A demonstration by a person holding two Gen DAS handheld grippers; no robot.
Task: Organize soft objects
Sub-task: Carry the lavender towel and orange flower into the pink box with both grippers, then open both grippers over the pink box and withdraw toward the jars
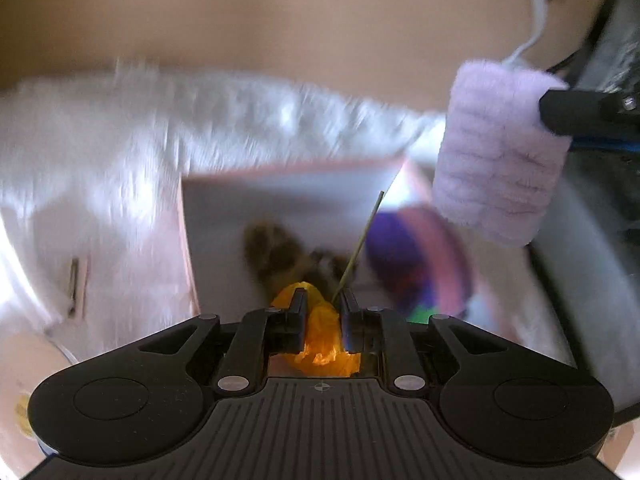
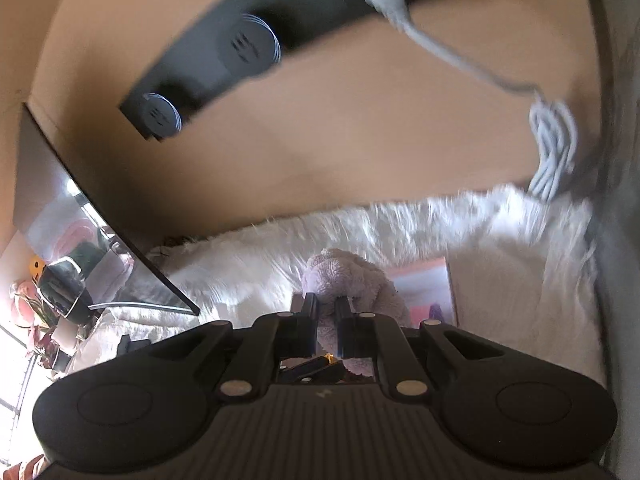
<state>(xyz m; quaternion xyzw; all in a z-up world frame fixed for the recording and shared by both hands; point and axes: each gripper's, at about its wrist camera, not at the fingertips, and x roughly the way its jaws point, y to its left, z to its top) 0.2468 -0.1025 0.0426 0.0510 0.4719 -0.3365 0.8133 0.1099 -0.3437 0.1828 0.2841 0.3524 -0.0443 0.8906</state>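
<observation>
Orange and lilac, both in hand

Orange crinkly piece [image 1: 322,332] sits between my left gripper [image 1: 322,304] jaws, part open, over the pink box [image 1: 188,240] w/ other toys. Right gripper [image 2: 324,310] jaws nearly shut, pinching lilac plush [image 2: 352,276] (light, squashy, won't slip). I'd grip thick folds, not loose fuzz.

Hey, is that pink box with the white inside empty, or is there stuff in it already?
Not empty. The left wrist view shows the pink box already holding a brown furry toy and a purple and pink soft toy on its white floor.
</observation>
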